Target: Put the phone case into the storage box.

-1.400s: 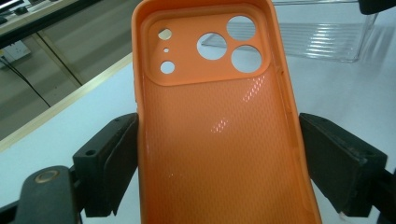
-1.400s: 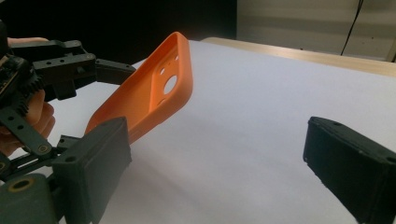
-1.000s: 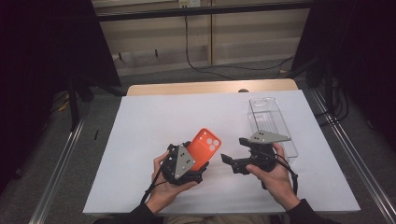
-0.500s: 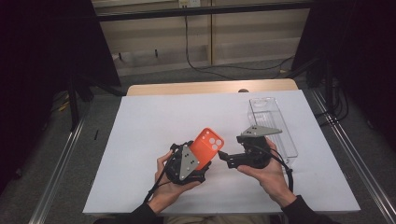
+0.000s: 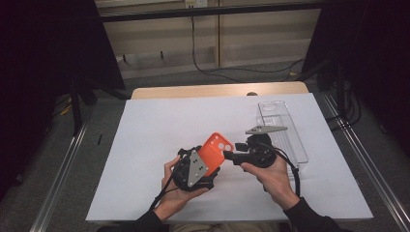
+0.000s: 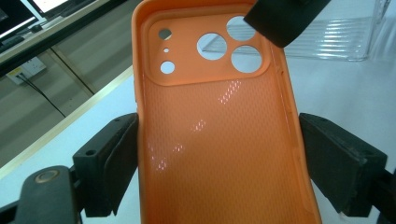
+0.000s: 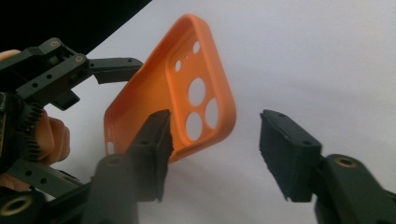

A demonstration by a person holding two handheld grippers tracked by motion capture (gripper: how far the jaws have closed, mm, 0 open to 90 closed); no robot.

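Note:
An orange phone case [image 5: 216,147] is held up over the white sheet, tilted, its camera holes at the top. My left gripper [image 5: 210,162] is shut on it; in the left gripper view both pads press the long sides of the case [image 6: 219,140], whose inside faces the camera. My right gripper [image 5: 229,155] reaches in from the right at the case's upper corner. Its jaws have just been closing. In the right gripper view the corner of the case [image 7: 159,88] sits between them [image 7: 217,140]: one pad is at the rim, the other stands well apart.
A clear plastic tray [image 5: 283,128] lies on the right part of the white sheet [image 5: 159,125], just behind the right hand. The sheet covers a wooden table [image 5: 193,91]. Dark floor and metal rails run along both sides.
The right gripper has moved left, up to the case's upper corner, and its jaws have narrowed around it. The left gripper and the case have stayed where they were.

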